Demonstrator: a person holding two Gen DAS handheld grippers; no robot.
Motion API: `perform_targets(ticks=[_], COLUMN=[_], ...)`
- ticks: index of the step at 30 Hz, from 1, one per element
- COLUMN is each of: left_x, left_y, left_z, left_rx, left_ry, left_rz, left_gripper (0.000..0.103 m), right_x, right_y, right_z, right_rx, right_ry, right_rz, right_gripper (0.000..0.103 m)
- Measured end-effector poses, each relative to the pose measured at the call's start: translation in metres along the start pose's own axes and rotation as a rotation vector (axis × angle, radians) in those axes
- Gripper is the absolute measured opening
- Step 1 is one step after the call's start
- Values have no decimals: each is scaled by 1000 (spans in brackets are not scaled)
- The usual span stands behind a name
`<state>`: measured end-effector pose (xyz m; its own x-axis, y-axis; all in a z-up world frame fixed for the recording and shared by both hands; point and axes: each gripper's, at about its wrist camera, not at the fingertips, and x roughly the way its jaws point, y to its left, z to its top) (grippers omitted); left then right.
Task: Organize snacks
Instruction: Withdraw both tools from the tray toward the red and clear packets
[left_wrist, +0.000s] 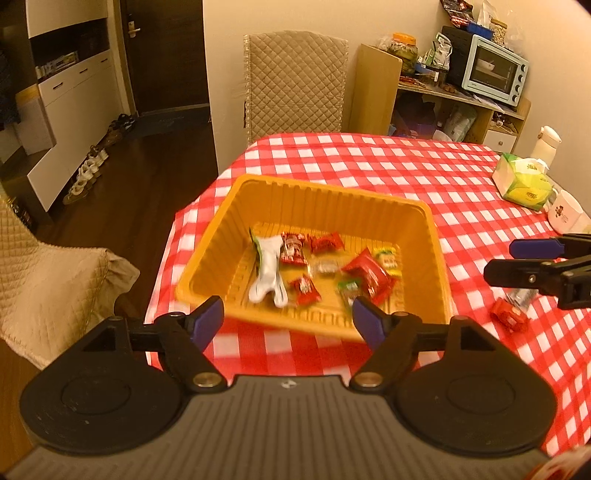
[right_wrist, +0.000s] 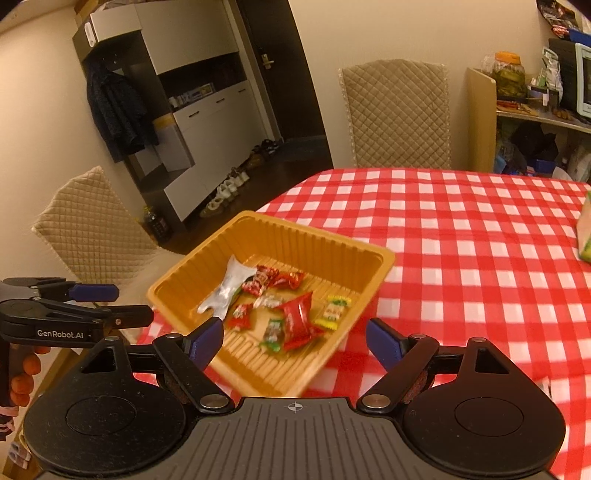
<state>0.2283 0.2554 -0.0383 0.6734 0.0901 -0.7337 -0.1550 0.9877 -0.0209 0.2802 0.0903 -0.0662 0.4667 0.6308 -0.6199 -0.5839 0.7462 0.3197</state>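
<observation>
Warm-lit dining room, red-checked tablecloth over the table, quilted chair at the far edge.

Yellow tray near the table's left edge, close to its near-left corner, holding most of the snacks: a white packet, a large red pouch, several small wrapped sweets. Two pieces not yet gathered on the cloth to the tray's right: a red candy and a silvery wrapper, just beside each other.

Left gripper spread wide, empty, hovering at the tray's near rim. Right gripper likewise wide and empty, above the tray's near-right corner.

Likely risks: nudging the light tray toward the left edge and off the table; pinching both loose pieces together and dropping one; crinkly wrappers slipping from the pads.

Nearby on the right edge: a tissue box, a white mug, a white bottle. Well apart from the loose candies, so little obstruction; only the tray's raised wall to clear.
</observation>
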Motion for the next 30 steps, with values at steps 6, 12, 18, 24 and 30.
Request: perform_targets(ticks=[6,12,18,24,30], left_x=[-20,-35,-47,-56,-64], left_y=[-13,-29,-50,-74,-96], left_z=[-28,-50,-71,-90,-103], left_rx=[-13,-12,-18,-12,-7], left_ry=[25,47,73,101,115], left_rz=[0,-6,-30,-54,-70], left_gripper=[75,75,75,75,75], right_x=[-24,-45,-67,-87,-106], right_y=[2,1,0,-4,-15], right_z=[-23,-48,-71,-95,-116], right_rx=[-9,-11,-22,-33,-16], right_ry=[21,49,73,102,123], right_rz=[-1,-2,-6,-16,-37], right_gripper=[84,84,84,84,84])
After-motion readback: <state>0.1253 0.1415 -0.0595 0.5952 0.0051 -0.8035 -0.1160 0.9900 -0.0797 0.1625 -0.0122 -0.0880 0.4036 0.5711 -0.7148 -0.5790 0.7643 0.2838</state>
